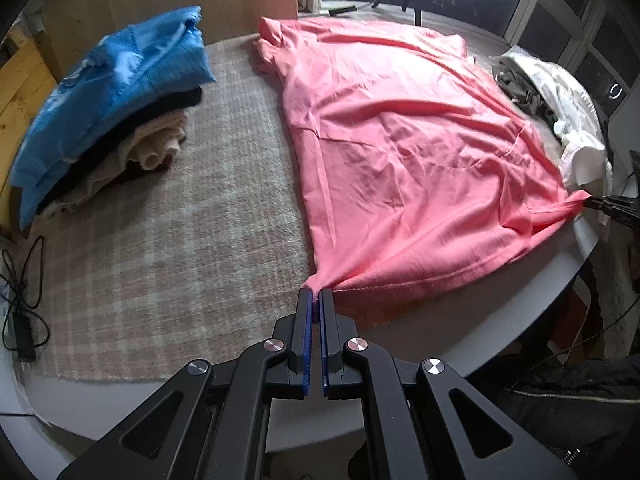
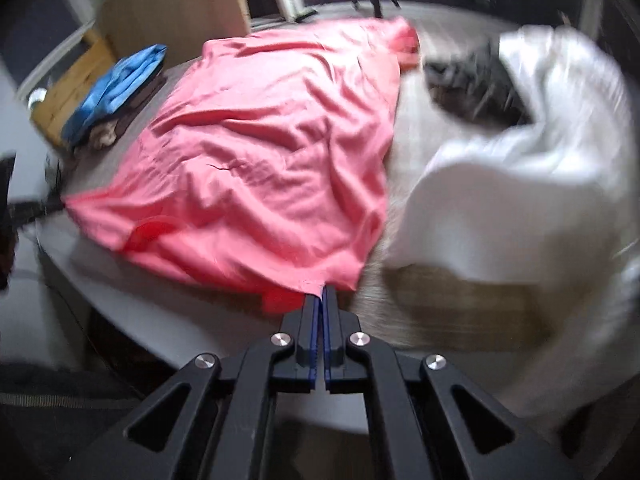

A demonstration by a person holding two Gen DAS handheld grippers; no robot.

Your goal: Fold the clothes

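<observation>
Pink shirt [image 1: 400, 152] lies spread on the surface [image 1: 520, 300]; your left tool [image 1: 317, 294] and right tool [image 2: 323, 290] each pinch a hem corner; uneven lifting could slip thin fabric free.

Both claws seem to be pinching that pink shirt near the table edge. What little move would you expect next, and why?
Probably lifting both corners together. The left gripper and right gripper are each shut on a near corner of the pink shirt, which lies spread flat and unfolded.
</observation>
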